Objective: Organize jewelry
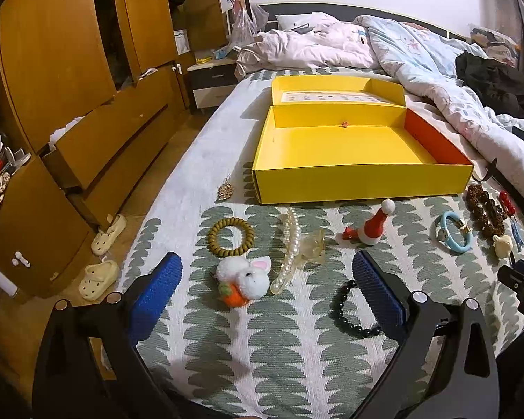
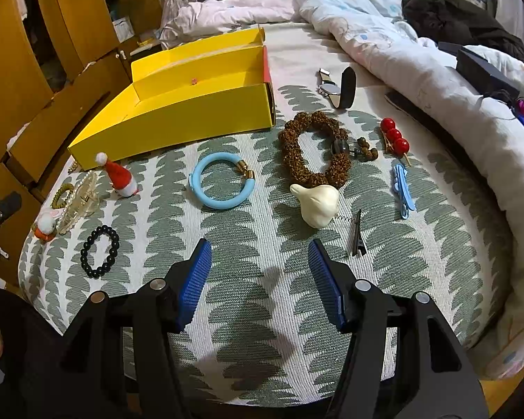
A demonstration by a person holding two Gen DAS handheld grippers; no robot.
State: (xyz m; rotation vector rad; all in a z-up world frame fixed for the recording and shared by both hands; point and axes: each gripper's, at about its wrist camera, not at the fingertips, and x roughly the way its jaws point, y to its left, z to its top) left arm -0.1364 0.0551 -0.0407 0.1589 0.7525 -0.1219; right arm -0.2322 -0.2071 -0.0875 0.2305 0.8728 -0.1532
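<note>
An open yellow box (image 1: 359, 181) (image 2: 178, 118) lies on the bed with jewelry spread in front of it. My left gripper (image 1: 267, 269) is open and empty, hovering over a white bunny clip (image 1: 244, 279), a pearl claw clip (image 1: 293, 248), a coiled olive hair tie (image 1: 230, 237) and a black bead bracelet (image 1: 349, 310). My right gripper (image 2: 260, 255) is open and empty, just short of a cream garlic-shaped clip (image 2: 318, 202), a blue bangle (image 2: 222, 185) and a brown seed bracelet (image 2: 314, 150).
A Santa hat clip (image 1: 375, 223) (image 2: 120, 174), red berry pin (image 2: 394, 138), blue hair clip (image 2: 403, 188), black clip (image 2: 358, 234) and a watch (image 2: 335, 89) lie on the patterned cover. A rumpled quilt (image 2: 419, 52) borders the right. Wooden wardrobes (image 1: 70, 70) stand left.
</note>
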